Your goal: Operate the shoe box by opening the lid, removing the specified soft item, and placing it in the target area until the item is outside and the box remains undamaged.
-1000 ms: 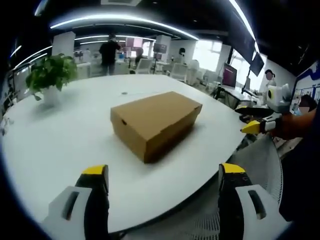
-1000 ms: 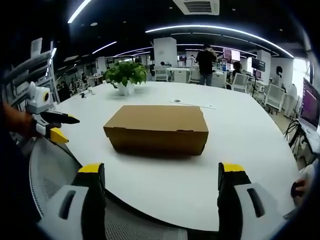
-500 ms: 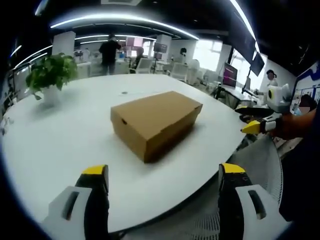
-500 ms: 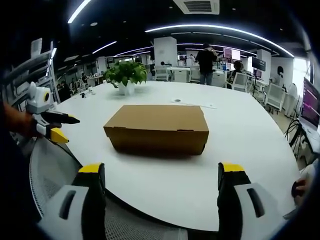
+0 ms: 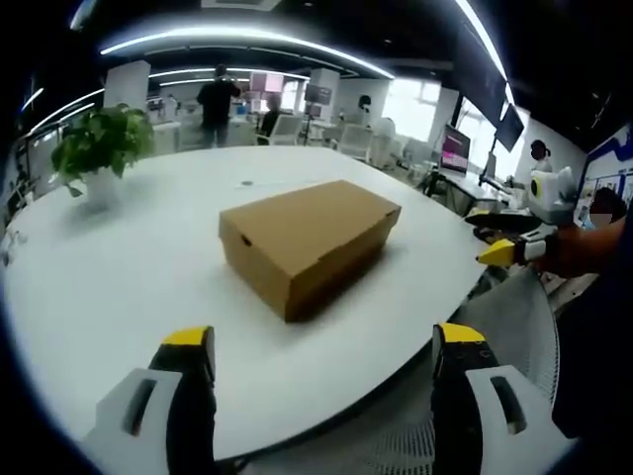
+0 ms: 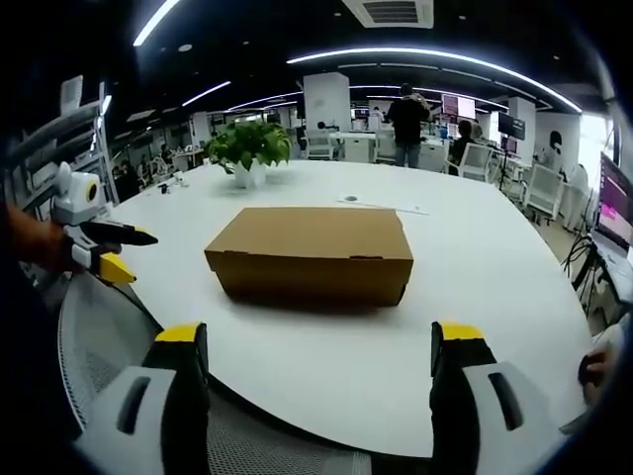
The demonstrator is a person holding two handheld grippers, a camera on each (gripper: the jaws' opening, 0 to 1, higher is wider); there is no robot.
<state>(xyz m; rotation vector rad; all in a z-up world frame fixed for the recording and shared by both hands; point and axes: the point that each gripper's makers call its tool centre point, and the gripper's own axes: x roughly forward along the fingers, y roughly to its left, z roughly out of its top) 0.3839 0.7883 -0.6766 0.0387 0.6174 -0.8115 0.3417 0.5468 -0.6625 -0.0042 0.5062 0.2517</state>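
Well back from table [image 6: 475, 287] edges, shoe box [image 6: 310, 253] (lid seemingly closed); both grippers' jaws spread.

boxes: 1 closed cardboard box [image 5: 309, 240] | potted plants: 1 [image 5: 97, 148] | desks: 1 round white desk [image 5: 119, 267] | tools: 2, left tool [image 5: 324, 341], right tool [image 6: 321, 341], jaws apart

shoe box [image 6: 310, 253] sits closed on the table [image 6: 475, 297], near its middle. potted plant [image 6: 247, 150] stands on the table behind the box, toward the far edge. left gripper [image 5: 321, 371] and right gripper [image 6: 318, 371] sit off the near table edge, apart from the box. a person [image 6: 406, 124] stands beyond the table.
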